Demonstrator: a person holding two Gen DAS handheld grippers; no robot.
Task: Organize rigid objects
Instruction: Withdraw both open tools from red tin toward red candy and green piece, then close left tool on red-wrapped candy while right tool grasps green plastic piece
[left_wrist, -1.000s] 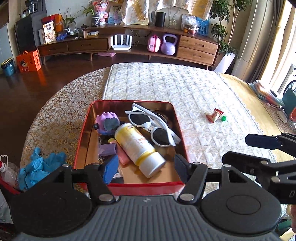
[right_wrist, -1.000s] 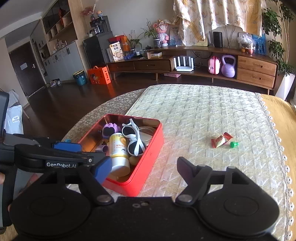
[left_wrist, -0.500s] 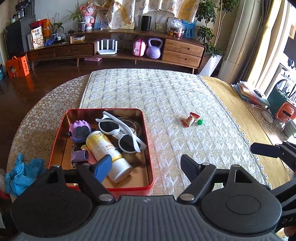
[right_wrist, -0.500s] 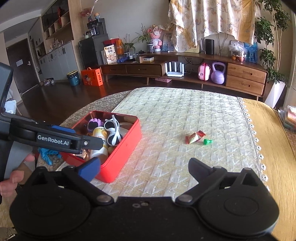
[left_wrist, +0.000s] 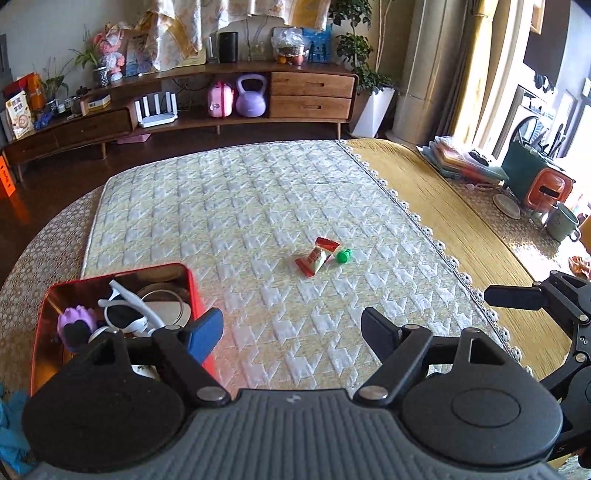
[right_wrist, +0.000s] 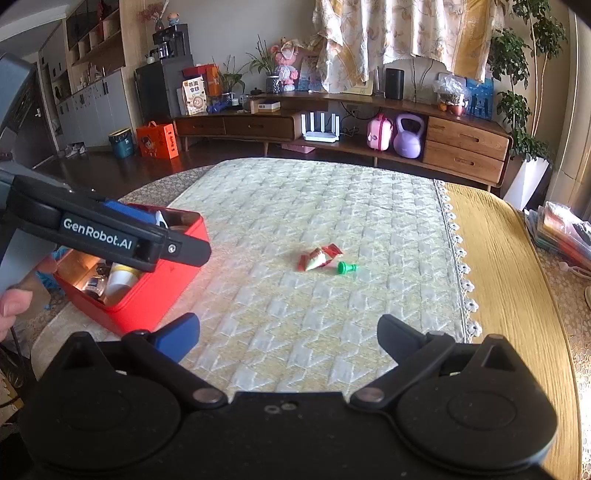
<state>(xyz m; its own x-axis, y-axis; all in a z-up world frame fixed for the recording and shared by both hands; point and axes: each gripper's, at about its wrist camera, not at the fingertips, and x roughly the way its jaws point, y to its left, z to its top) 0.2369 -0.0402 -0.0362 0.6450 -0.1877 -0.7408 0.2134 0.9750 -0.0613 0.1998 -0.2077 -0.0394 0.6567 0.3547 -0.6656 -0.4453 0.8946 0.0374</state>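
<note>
Since the earlier frame, your left gripper (left_wrist: 291, 332) has swung off the red metal tin (left_wrist: 110, 280), now at its left. Both grippers' jaws stand spread, empty. Ahead of your right gripper (right_wrist: 288, 332) lie the red triangular wrapper (right_wrist: 317, 258) and small green plastic piece (right_wrist: 346, 268).

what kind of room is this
Most likely a home living room. A long wooden sideboard with drawers runs along the wall, carrying potted plants, a speaker and a router, with a purple kettlebell on its lower shelf. The work surface is a cloth-covered table.
</note>
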